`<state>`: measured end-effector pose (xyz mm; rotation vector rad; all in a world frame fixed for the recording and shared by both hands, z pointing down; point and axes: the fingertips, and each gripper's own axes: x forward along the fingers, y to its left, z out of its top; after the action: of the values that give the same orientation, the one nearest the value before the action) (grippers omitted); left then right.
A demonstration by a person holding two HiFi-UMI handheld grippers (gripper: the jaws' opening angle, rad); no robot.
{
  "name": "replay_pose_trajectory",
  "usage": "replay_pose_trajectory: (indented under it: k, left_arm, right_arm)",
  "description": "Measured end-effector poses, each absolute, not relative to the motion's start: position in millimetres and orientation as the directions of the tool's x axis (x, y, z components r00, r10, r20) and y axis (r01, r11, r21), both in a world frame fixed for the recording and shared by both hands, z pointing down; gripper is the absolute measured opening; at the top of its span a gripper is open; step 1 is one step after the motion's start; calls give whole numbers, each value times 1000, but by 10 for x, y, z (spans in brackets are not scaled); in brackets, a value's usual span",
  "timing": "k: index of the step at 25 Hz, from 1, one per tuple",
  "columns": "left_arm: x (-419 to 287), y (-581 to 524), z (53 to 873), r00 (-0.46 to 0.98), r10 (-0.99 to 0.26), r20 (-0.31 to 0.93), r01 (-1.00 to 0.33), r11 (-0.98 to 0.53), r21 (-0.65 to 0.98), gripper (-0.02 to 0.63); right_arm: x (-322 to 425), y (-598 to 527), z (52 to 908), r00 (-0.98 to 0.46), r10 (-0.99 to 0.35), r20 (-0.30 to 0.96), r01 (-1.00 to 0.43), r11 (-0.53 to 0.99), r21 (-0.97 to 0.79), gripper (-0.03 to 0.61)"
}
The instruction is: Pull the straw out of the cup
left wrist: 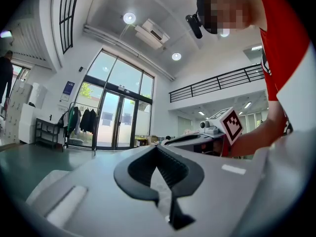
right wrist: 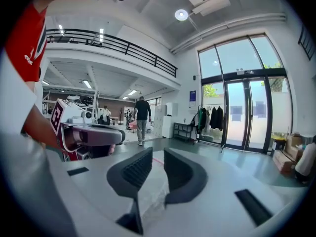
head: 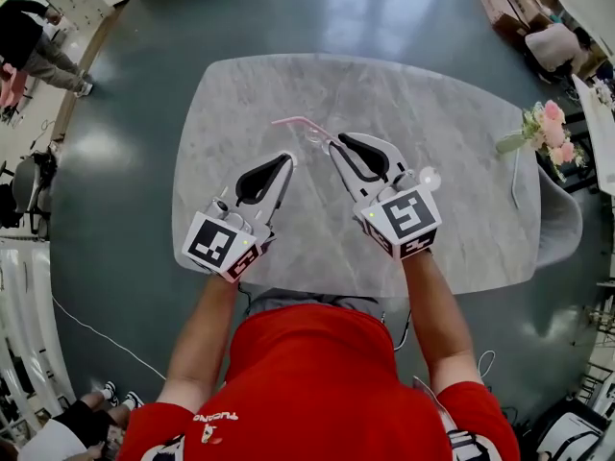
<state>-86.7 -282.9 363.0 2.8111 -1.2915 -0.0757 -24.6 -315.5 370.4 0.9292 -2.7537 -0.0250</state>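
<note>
Seen from above, a person in a red top holds two claws over a pale marble worktop (head: 461,161). A thin pink straw (head: 293,121) with a bent end lies flat on the worktop, just ahead of the right claw (head: 330,145) and close to its tips; whether it touches them cannot be told.

No cup can be made out. There is only a small clear glint beside the straw's near end, too small to identify. The straw looks bare and whole, free of any container, so the pull-out appears done and perhaps only drawing the hands away is left.

The right claw's jaws stand slightly spread, with only the worktop showing in the gap and nothing pinched. The left claw (head: 287,158) sits just beside it, its tips pressed together and empty.
</note>
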Motion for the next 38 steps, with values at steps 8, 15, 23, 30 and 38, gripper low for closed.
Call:
replay_pose_trajectory:
  k: [8, 15, 23, 30, 38]
  left_arm:
    - [-957, -2882, 3749, 652, -758, -7, -755, -650, 88, 5]
    - [-997, -2953, 3840, 652, -758, 10, -755, -648, 103, 5]
    - [-1001, -3001, 3900, 656, -755, 19, -751, -650, 116, 5]
    - [-1023, -3011, 3911, 648, -761, 23, -758, -642, 120, 5]
    - [-1034, -2977, 3925, 644, -765, 29, -762, -637, 118, 5]
  right_arm:
    - [-513, -3410, 4084, -748, -578, 325, -565, 812, 144, 103]
    - [-660, -3703, 4505, -695, -565, 445, -511, 823, 247, 124]
    - [-769, -3894, 4942, -620, -544, 565, -437, 838, 327, 132]
    - [-756, -3971, 5080, -584, -553, 593, -435, 831, 347, 86]
    - [-715, -4022, 5050, -571, -587, 574, -456, 808, 373, 22]
